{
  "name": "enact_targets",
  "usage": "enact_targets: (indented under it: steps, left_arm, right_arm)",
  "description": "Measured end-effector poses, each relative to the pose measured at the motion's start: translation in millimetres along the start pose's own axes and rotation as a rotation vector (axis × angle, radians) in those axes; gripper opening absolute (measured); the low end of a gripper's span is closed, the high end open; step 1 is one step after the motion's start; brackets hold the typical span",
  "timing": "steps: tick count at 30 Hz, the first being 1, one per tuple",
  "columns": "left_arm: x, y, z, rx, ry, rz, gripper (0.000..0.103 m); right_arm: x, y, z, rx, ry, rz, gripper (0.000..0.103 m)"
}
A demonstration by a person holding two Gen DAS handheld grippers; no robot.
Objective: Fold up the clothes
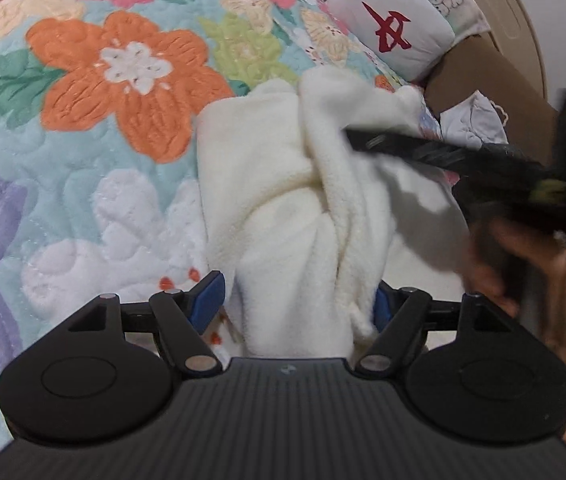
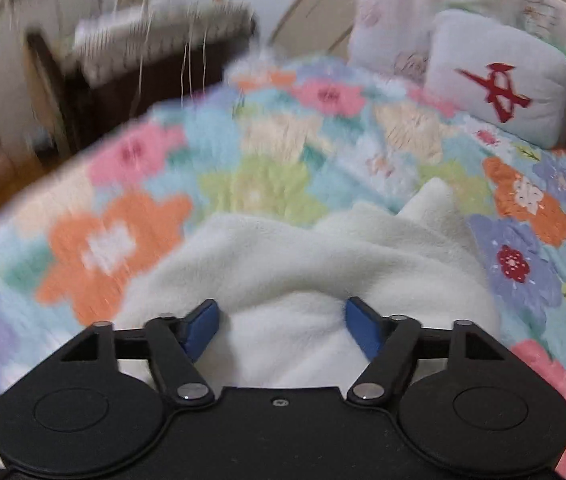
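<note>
You've got a quilted floral bedspread [image 1: 83, 152] spread under everything, pale blue with big orange, pink, purple and green flowers. At its far end sits a white cushion [image 1: 393, 32] with a red character on it, leaning against a larger pale pillow [image 2: 463, 8] printed with small bears. Beside the cushion there's a brown cardboard box [image 1: 491, 80] with light cloth bunched inside. Behind it all curves a beige headboard [image 1: 523, 20]. Off the bed's far side stands dark wooden furniture [image 2: 143, 80], blurred, details unclear.
</note>
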State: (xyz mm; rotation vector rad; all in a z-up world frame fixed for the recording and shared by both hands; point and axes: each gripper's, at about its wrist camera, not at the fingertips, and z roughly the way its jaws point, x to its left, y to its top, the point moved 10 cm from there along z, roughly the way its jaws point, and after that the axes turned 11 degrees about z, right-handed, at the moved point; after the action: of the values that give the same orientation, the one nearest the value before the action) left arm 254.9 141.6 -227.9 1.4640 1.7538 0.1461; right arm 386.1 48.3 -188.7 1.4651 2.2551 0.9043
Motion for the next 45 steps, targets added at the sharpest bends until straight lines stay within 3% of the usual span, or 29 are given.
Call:
enact_targets:
  steps: [2,10,15,22,28,33,39,45]
  left_arm:
    - [6,0,4,0.015,-0.006,-0.018,0.073]
    - [6,-2,11,0.052,-0.040,-0.066,0.080]
    - [-1,-7,1,0.065,0.023,-0.036,0.080]
    - [-32,-18,-47,0.016,0.099,0.060,0.079]
    - [-83,-26,-82,-0.001,0.181,0.240,0.084]
    - [-110,-38,-102,0.007,0.103,0.216,0.088]
    - [-114,-55,-121,-0.005,0.170,0.233,0.091]
    - [-111,-83,-116,0.047,0.232,0.296,0.097]
  right_arm:
    - [7,-8,9,0.025,-0.064,-0.067,0.080]
    - [8,-16,-34,-0.003,-0.081,0.008,0.080]
    - [7,-64,-101,-0.067,-0.046,0.135,0.080]
    - [4,-130,-157,-0.005,0.009,0.193,0.080]
    - [2,-145,-203,-0.039,0.017,0.242,0.081]
    - [-6,-162,-221,-0.028,-0.030,0.288,0.088]
    - [-20,-183,-235,-0.010,-0.074,0.347,0.088]
    - [-16,-189,-243,0.007,-0.101,0.350,0.088]
